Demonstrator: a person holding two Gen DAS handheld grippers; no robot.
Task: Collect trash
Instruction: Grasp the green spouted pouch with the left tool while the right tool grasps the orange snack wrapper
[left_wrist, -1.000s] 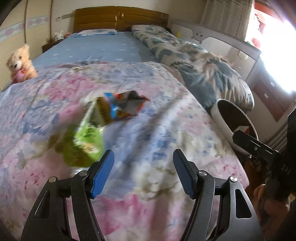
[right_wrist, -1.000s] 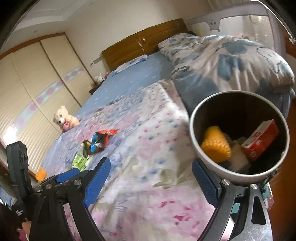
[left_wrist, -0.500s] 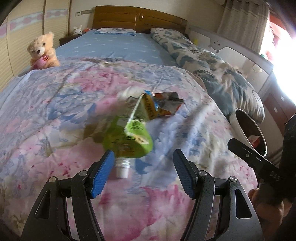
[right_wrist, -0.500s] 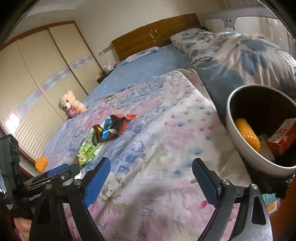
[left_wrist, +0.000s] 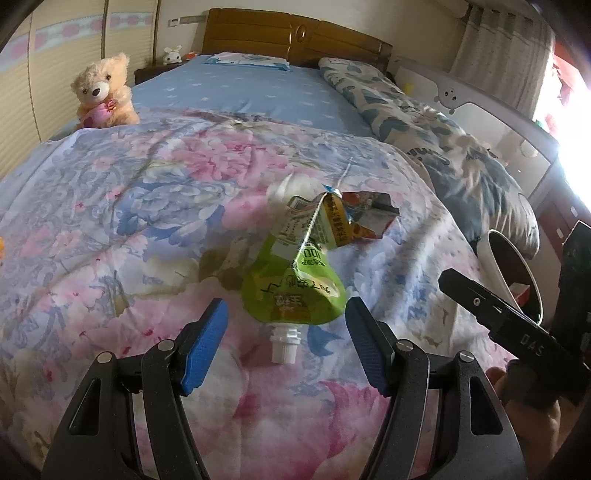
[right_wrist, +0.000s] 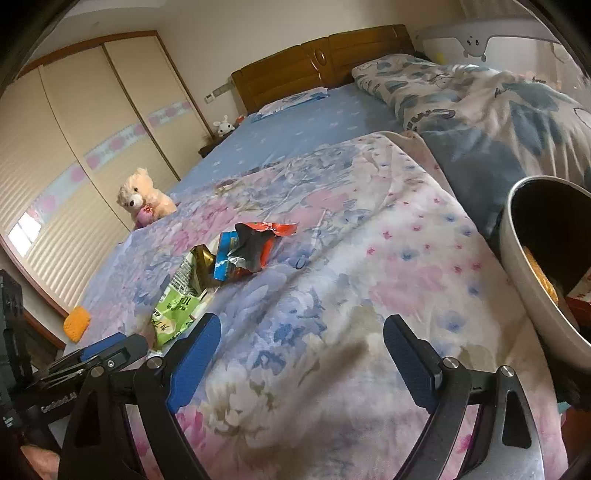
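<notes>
Left wrist view: left gripper (left_wrist: 286, 334) gapes empty; green pouch (left_wrist: 295, 291) just ahead looks light, floppy; pinch its flat body.

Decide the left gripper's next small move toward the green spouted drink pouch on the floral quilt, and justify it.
Probably ease the left gripper forward and down, then close. The green spouted drink pouch lies flat on the floral quilt, its white spout between the open blue pads, untouched.
</notes>
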